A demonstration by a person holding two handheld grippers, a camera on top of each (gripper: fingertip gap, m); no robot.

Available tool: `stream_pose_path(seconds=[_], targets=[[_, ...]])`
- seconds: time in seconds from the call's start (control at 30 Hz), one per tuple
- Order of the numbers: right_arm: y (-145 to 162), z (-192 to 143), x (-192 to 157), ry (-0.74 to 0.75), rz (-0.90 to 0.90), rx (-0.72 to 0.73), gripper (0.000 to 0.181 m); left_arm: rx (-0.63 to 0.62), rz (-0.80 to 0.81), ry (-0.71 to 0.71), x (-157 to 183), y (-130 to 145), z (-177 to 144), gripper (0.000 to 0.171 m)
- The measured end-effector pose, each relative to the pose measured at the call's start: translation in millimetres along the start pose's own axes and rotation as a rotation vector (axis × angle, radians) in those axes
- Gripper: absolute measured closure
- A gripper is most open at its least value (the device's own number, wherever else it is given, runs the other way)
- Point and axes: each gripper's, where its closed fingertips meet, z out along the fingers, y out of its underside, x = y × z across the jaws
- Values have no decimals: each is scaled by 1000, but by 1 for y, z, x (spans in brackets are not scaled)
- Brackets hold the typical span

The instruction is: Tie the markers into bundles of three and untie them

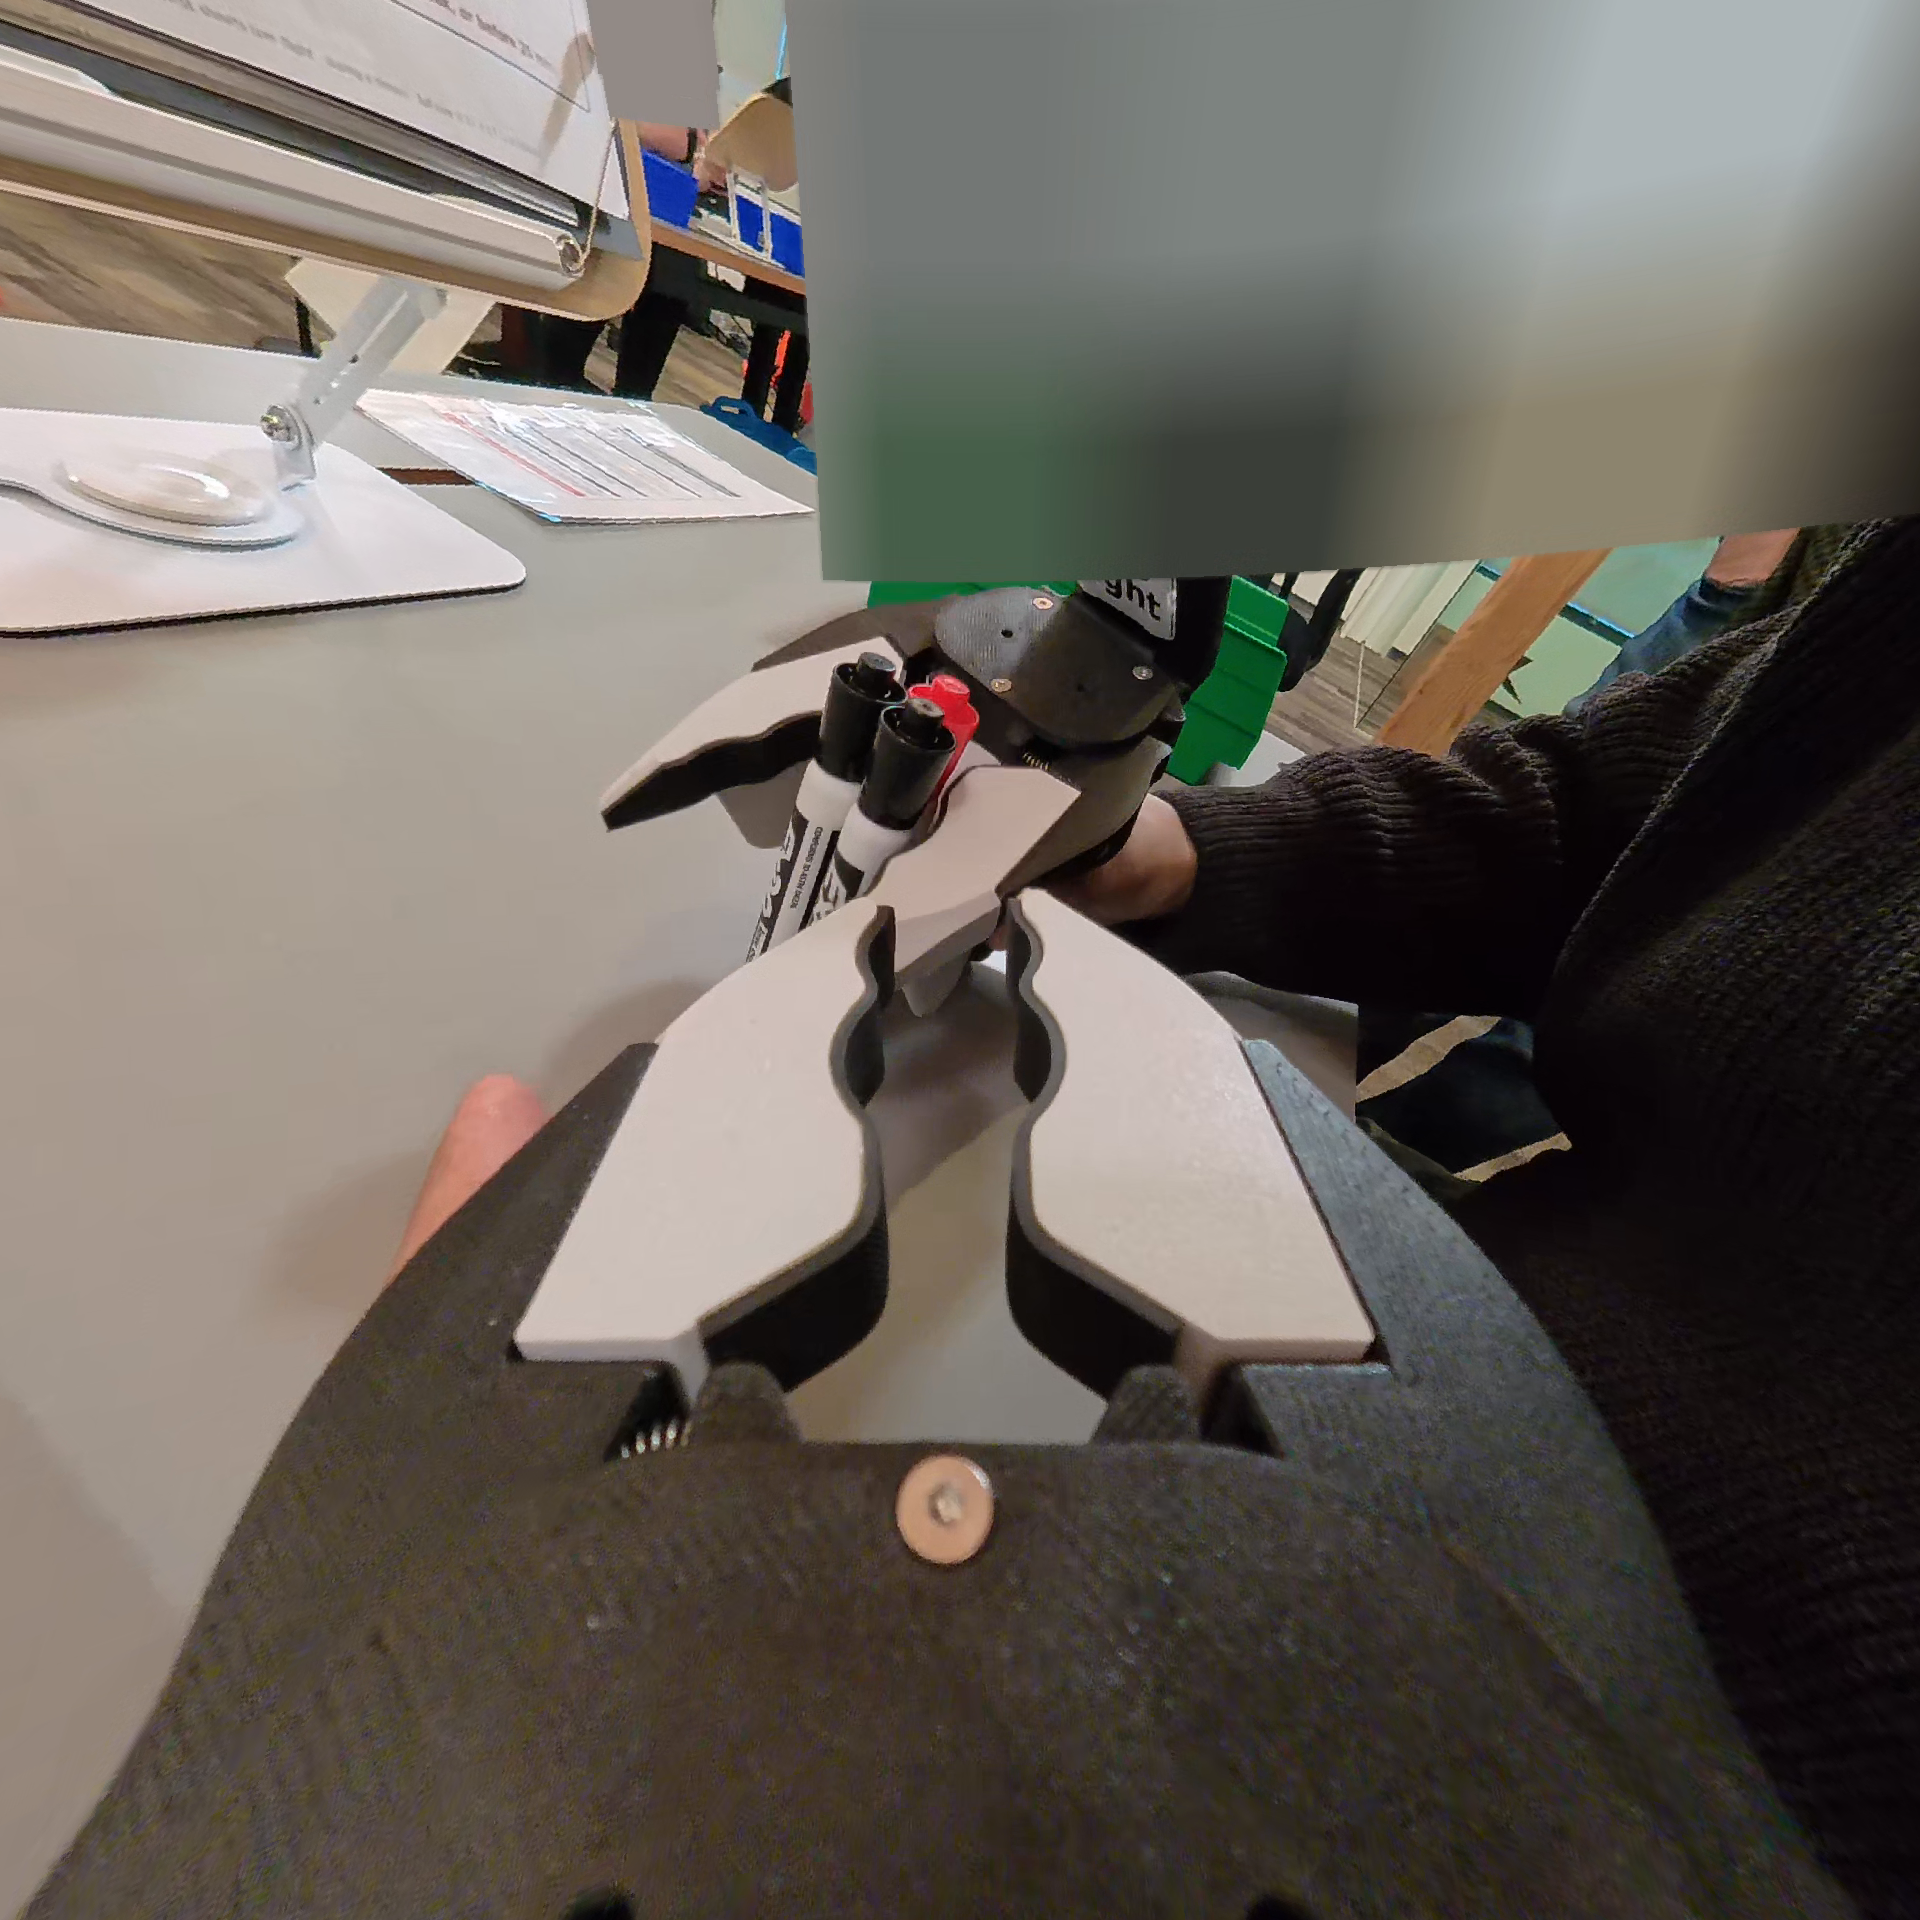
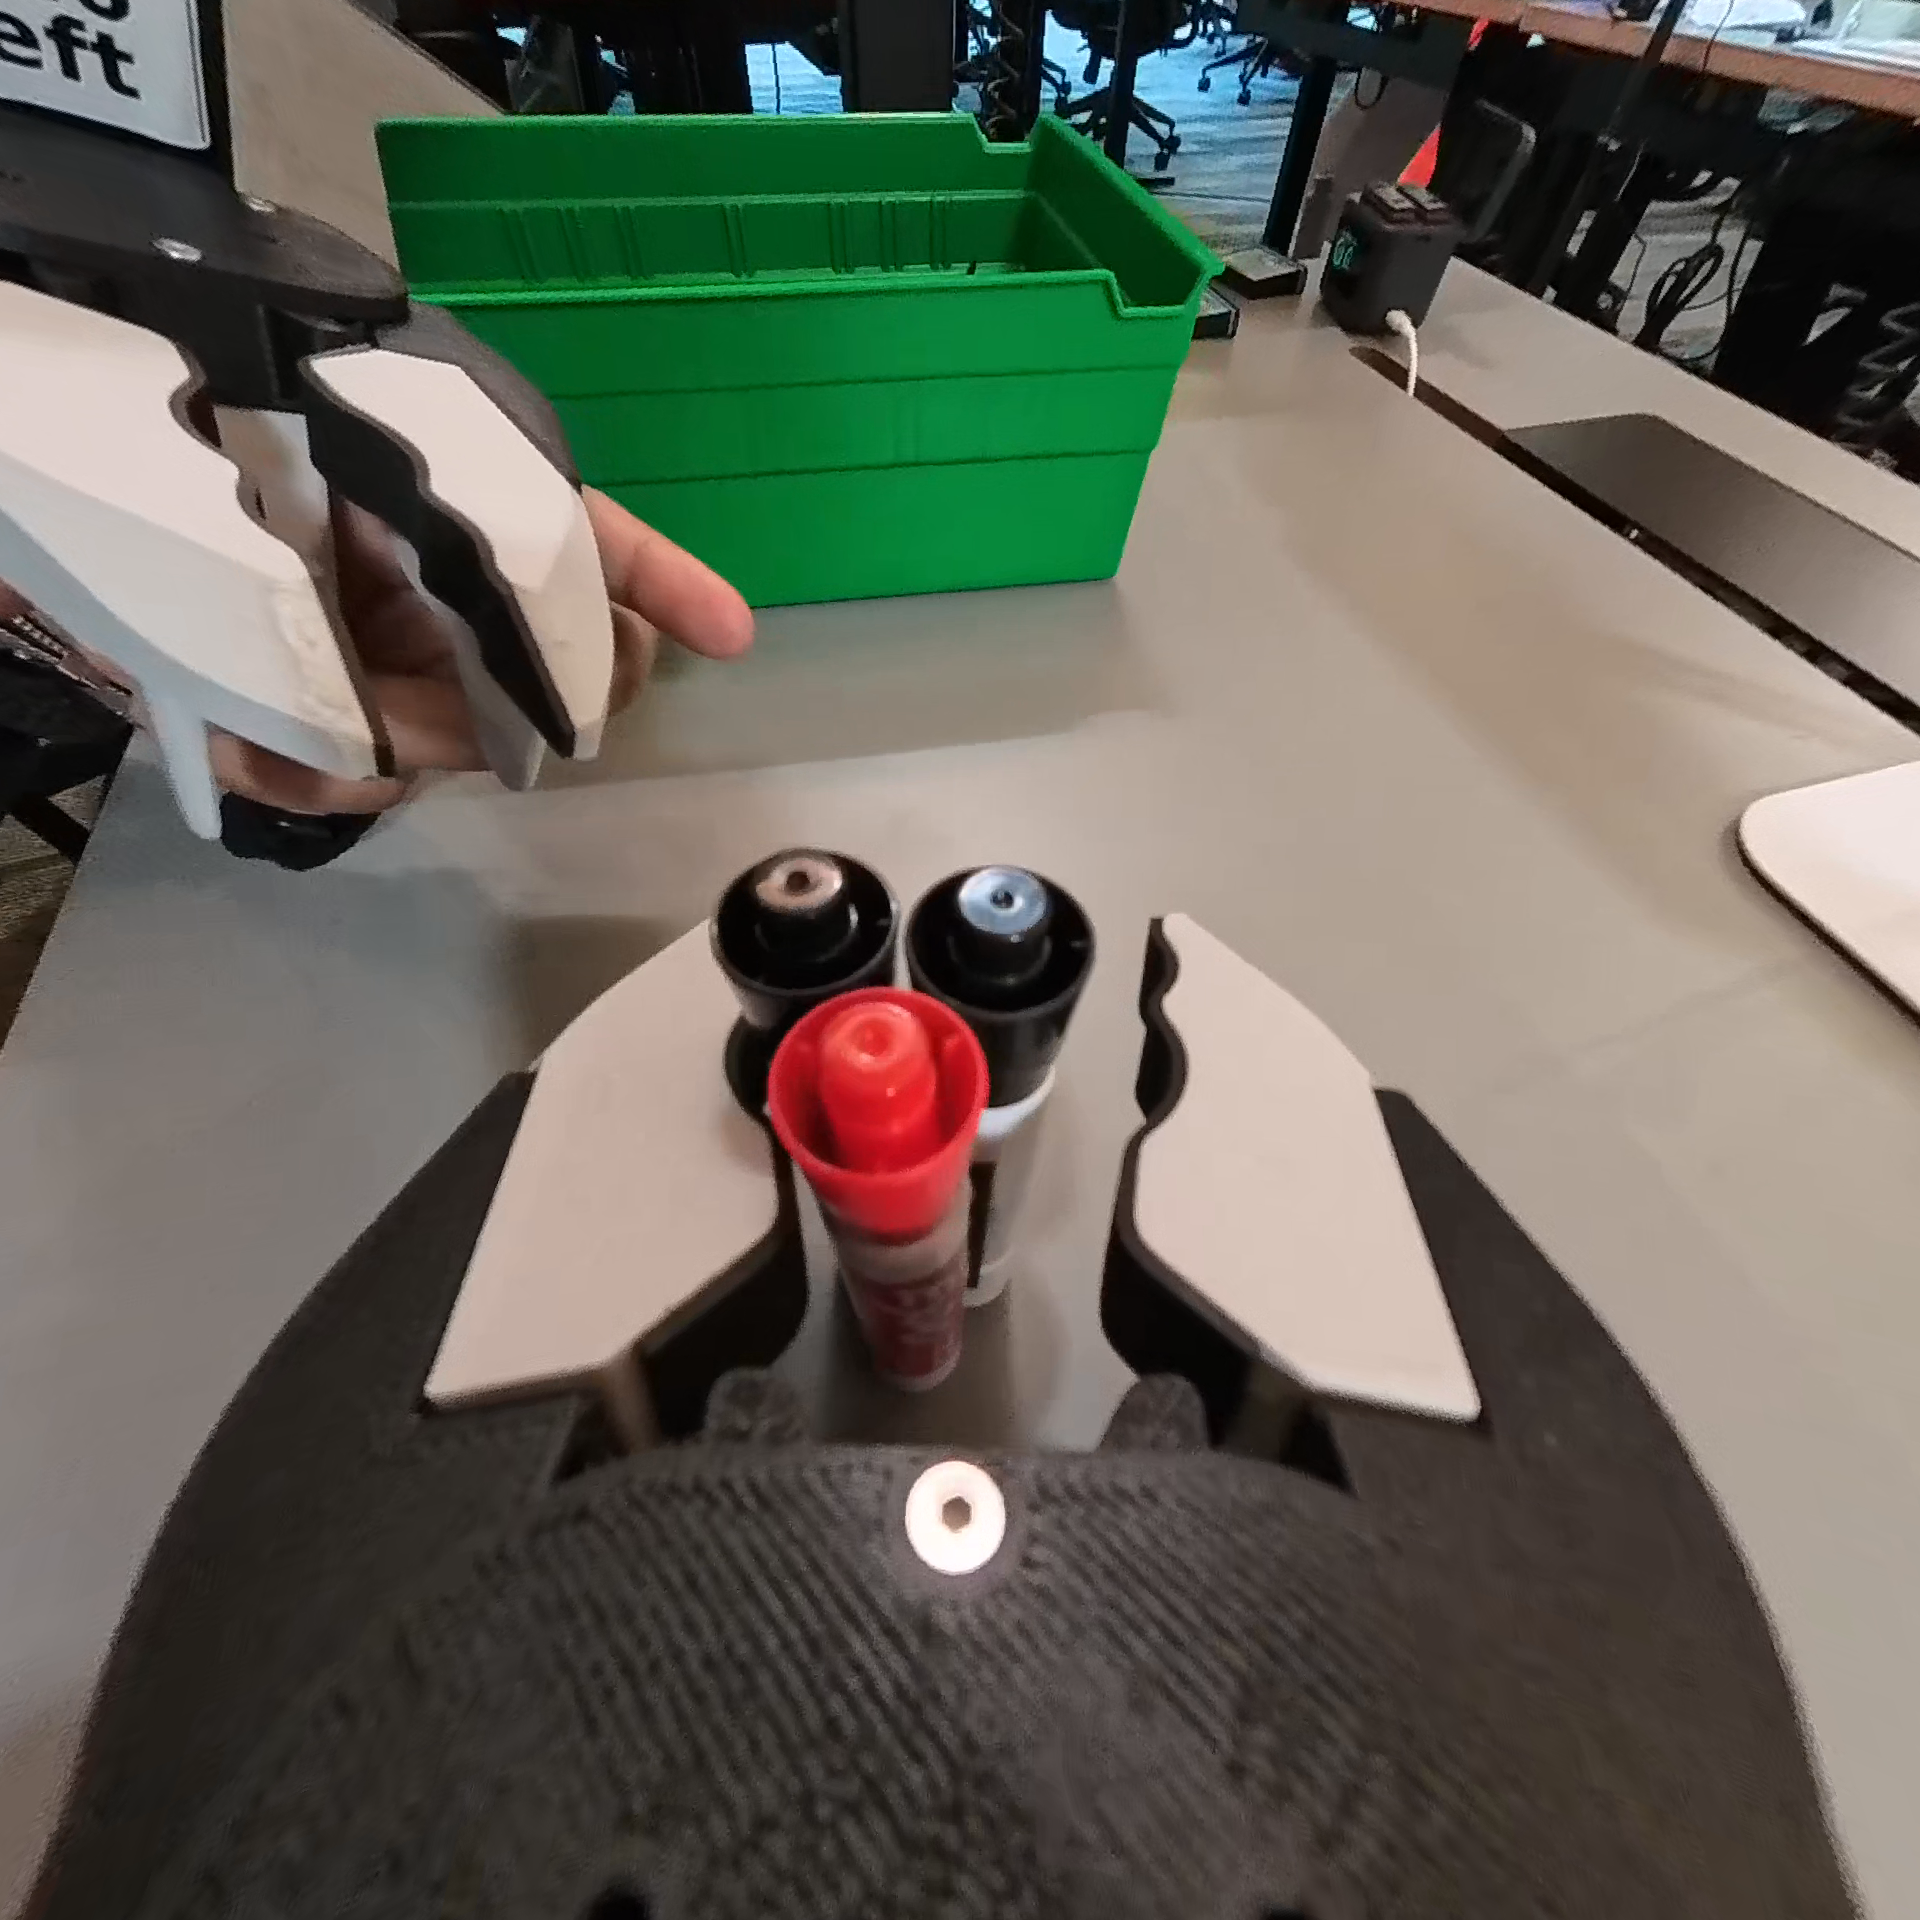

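Bearing printed labels — three markers

Beyond the fingers, which are faced in matt pale grey with black rough-printed plastic behind, the green bin is smooth ribbed plastic. Between the fingers, the markers have glossy plastic caps. The counter is smooth and matt grey. The sleeve beside them is coarse knit.
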Motion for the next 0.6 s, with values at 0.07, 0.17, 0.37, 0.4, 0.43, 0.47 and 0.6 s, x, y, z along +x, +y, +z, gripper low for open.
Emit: stream_pose_path(seconds=[0.07,0.17,0.37,0.4,0.43,0.47,0.6], targets=[[1,1,-2,-4,9,-11,112,1,-1,0,0,0,0,151],[1,1,-2,1,11,-10,112,1,-2,0,-1,0,0,151],[2,2,-3,-6,15,-17,113,3,-5,2,-1,0,0,151],[2,2,-3,-7,14,-21,113,3,-5,2,-1,0,0,151],[3,2,-3,-8,13,-24,113,2,-5,2,-1,0,0,151],[3,3,-4,-9,13,-27,113,2,-6,2,-1,0,0,151],[3,3,-3,-12,18,-30,114,1,-6,1,-1,1,0,151]])
